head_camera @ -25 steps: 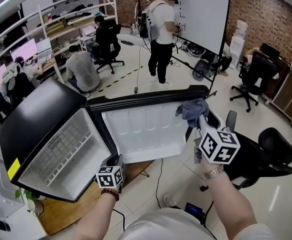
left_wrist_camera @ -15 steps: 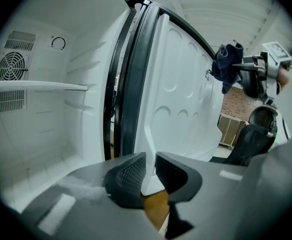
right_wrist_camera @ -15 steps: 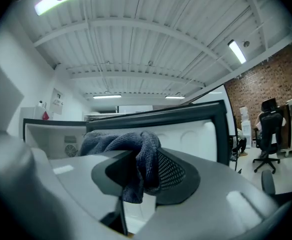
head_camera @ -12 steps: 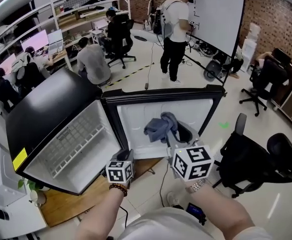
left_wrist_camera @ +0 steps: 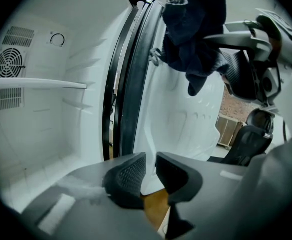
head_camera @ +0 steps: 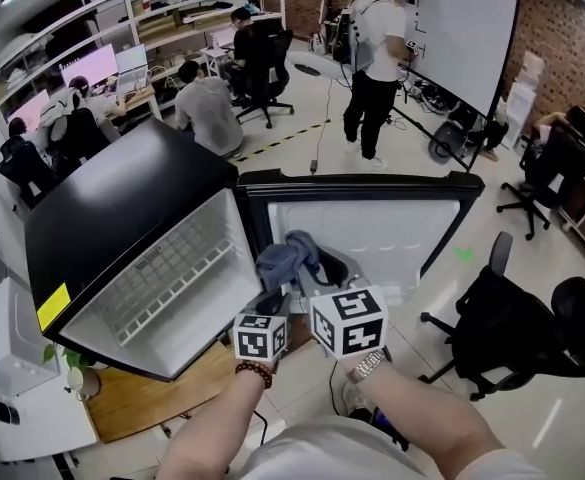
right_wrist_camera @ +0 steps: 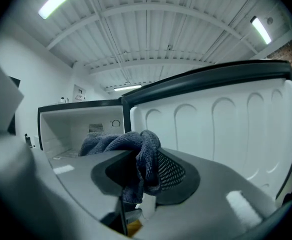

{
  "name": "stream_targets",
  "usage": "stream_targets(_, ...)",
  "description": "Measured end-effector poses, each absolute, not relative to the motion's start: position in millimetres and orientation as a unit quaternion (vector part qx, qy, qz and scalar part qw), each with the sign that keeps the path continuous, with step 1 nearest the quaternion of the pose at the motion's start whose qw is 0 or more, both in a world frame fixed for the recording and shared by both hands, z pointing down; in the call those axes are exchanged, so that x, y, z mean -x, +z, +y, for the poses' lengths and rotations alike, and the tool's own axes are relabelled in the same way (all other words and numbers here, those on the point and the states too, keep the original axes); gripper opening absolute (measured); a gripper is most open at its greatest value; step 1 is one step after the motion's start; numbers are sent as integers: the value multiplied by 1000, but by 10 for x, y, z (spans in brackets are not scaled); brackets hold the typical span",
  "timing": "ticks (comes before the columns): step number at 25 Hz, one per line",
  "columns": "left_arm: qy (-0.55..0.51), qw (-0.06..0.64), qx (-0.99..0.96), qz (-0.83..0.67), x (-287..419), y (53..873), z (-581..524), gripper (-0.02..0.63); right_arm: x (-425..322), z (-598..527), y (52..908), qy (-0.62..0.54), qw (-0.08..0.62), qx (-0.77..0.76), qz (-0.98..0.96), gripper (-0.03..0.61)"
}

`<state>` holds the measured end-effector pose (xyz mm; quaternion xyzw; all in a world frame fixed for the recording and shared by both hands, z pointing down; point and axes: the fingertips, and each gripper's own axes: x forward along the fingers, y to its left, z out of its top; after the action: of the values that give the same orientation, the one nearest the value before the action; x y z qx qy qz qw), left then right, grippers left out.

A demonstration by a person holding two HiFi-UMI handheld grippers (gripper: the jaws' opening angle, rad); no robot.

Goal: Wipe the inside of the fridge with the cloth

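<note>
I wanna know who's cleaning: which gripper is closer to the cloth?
Right. The right gripper clamps the cloth in its jaws. The left gripper is empty, below the cloth, not touching it.

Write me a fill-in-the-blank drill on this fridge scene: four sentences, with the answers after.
1. The right gripper is shut on a blue-grey ____.
2. Between the jaws of the left gripper there is ____.
3. The door of the fridge stands ____.
4. The standing person faces a ____.
Missing words: cloth; nothing; open; whiteboard.
</note>
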<state>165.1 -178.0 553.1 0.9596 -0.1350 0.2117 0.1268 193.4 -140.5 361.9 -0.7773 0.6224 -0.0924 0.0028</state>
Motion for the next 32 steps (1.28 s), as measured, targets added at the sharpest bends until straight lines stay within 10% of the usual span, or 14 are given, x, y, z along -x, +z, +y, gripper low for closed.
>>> stream_targets(32,204,123,-963,-124,-1636,5521,-1791,67,-2529,-1162,3926,-107,4,838,536,121)
